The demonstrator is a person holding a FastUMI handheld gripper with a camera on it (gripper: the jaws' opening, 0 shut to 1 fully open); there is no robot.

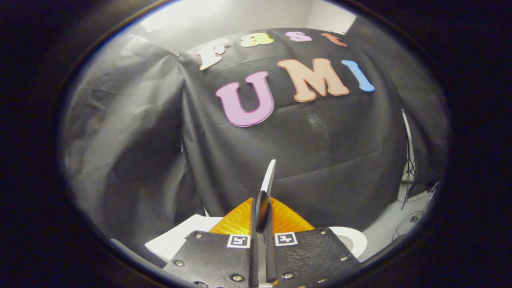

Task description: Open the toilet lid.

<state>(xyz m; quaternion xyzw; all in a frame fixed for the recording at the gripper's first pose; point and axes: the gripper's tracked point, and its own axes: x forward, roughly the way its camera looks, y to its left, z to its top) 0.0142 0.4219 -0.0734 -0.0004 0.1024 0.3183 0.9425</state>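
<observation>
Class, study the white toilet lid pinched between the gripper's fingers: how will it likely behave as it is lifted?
The toilet lid looks thin and stiff, standing edge-on without sagging. Its smooth surface may slip, though the gripper pinches it between orange ribbed fingers. Probably hinged, it would swing rather than lift free.

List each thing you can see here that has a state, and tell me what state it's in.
gripper: shut on the toilet lid, both orange fingers pressed against its edge.
toilet lid: lifted, seen edge-on, standing up between the fingers.
toilet seat: down, its white rim beside the fingers.
toilet tank: white top surface on the fingers' other side, nothing on it.
</observation>
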